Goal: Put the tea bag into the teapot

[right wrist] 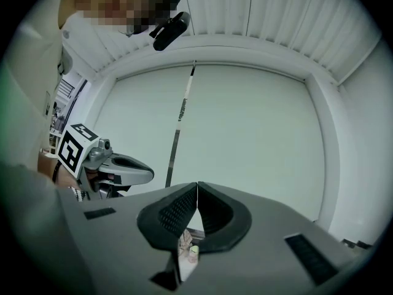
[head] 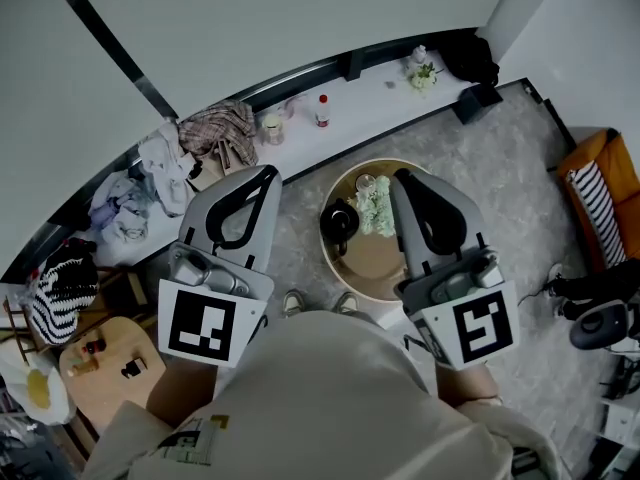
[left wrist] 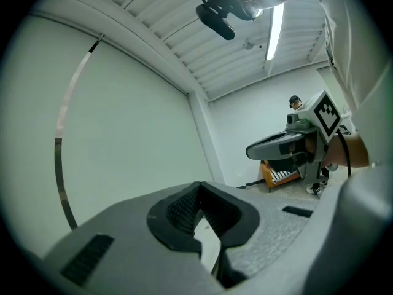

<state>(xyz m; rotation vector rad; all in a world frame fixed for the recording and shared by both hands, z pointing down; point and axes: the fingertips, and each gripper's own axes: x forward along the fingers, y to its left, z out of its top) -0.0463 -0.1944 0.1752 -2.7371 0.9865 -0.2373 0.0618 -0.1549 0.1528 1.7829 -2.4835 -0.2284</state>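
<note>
Left gripper (head: 262,174) and right gripper (head: 403,176) are both held high and aimed at the wall (head: 300,18), each with its jaws closed tip to tip on nothing. The teapot (head: 339,225) stands far below, between them and nearer the right one, on a round table (head: 372,266). No tea bag can be picked out, so its long axis and heading cannot be told. The task looks not yet begun. The next move would be to lower a gripper, find the bag, and part the jaws to pinch it.
</note>
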